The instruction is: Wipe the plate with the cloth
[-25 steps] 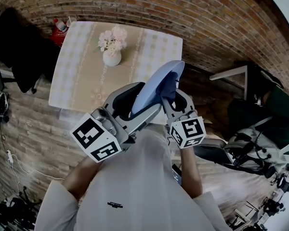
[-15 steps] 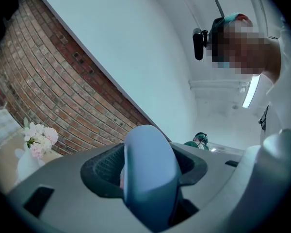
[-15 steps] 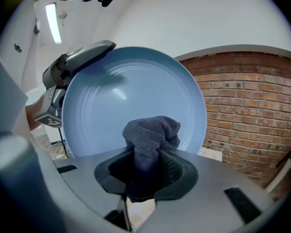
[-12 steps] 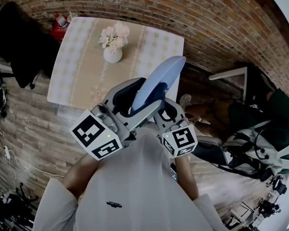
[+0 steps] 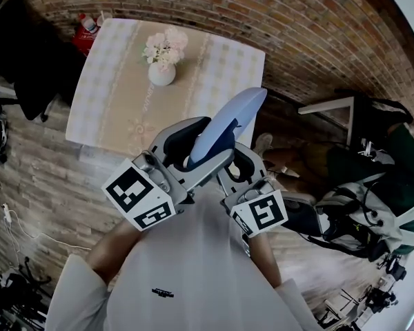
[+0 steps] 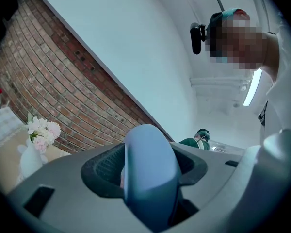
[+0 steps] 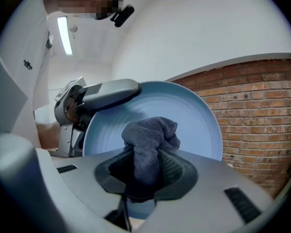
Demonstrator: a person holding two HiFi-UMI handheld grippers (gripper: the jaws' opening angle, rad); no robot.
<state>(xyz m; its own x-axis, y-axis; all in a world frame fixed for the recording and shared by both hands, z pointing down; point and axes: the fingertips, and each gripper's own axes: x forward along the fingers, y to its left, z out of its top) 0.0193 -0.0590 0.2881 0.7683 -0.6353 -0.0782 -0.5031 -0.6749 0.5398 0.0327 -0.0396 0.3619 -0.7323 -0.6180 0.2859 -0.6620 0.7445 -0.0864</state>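
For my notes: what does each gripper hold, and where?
The left gripper clamps the blue plate at its rim; the right gripper pinches the dark cloth by a fold.

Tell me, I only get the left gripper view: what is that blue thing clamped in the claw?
Observer: A round blue plate; the right gripper view shows its whole face. The left claw grips its rim.
Visitor: Is anything wiping it?
Observer: The right claw is shut on a dark grey cloth, bunched just before that face; contact I cannot confirm.
Visitor: Where is all this?
Observer: The head view shows the plate tilted up in the air before the person; the table with the vase of flowers lies beyond.
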